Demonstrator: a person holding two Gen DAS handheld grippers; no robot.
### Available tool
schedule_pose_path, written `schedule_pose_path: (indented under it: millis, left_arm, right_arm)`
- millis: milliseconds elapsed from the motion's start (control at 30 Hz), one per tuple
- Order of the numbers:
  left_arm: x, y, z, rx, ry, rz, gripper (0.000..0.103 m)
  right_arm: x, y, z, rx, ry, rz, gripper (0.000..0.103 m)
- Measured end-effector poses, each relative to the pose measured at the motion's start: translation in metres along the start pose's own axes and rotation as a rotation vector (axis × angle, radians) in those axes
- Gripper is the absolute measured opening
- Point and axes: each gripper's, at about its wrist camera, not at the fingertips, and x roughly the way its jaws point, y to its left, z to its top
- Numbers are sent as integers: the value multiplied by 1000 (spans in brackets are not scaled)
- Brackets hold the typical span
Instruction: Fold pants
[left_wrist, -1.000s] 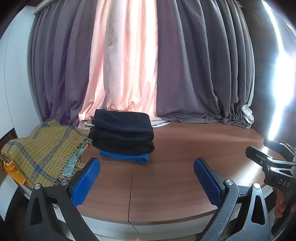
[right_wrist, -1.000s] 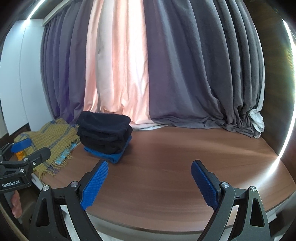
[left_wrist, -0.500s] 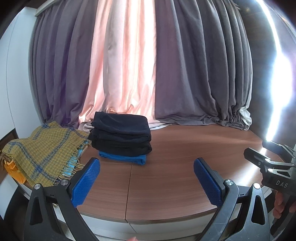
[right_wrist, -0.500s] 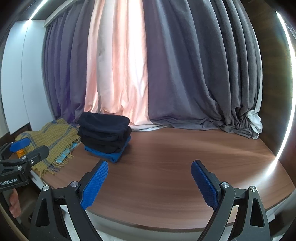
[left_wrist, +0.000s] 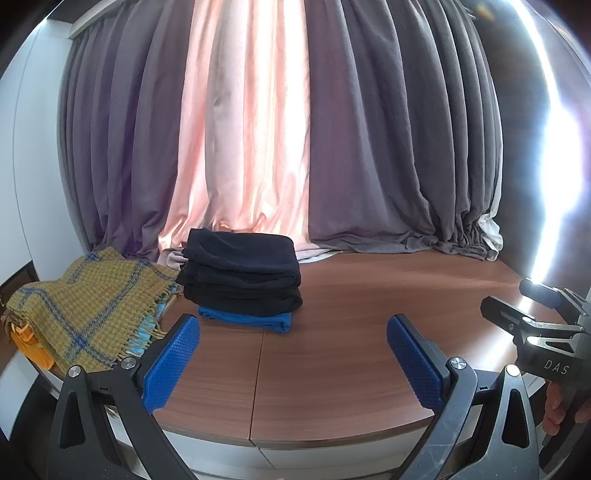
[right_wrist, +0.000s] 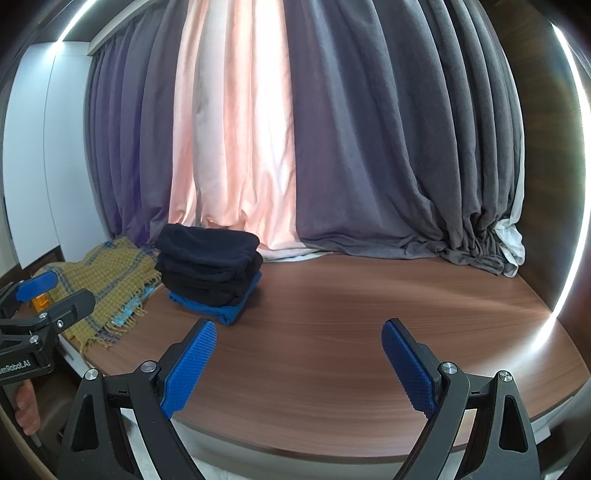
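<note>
Pants (left_wrist: 240, 280) folded already, stacked neat at back left of table (left_wrist: 369, 350), beside scarf (left_wrist: 88, 306). Left gripper (left_wrist: 291, 358) and right gripper (right_wrist: 299, 362) wide apart, holding nothing, likely done.

Grey curtains (left_wrist: 388, 147) with a pink panel (left_wrist: 243, 147) hang behind a wooden counter (left_wrist: 369, 295); white wall (right_wrist: 33, 147) at frame left.
</note>
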Motion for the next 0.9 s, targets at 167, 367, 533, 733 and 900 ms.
schedule_pose_path:
  millis: [167, 367, 533, 733, 900]
  left_arm:
    - [2, 1, 0, -2, 3, 2, 103]
    - [1, 1, 0, -1, 3, 5, 103]
    - [1, 0, 0, -1, 0, 5, 103]
    - [1, -2, -1, 3, -3, 16, 103]
    - [1, -2, -1, 4, -2, 20, 103]
  right_arm:
    - [0, 0, 0, -1, 0, -1, 92]
    - [1, 1, 1, -2, 2, 1, 92]
    - [2, 1, 2, -2, 1, 3, 92]
    - [2, 0, 2, -1, 2, 3, 92]
    - [3, 1, 2, -1, 2, 1, 92]
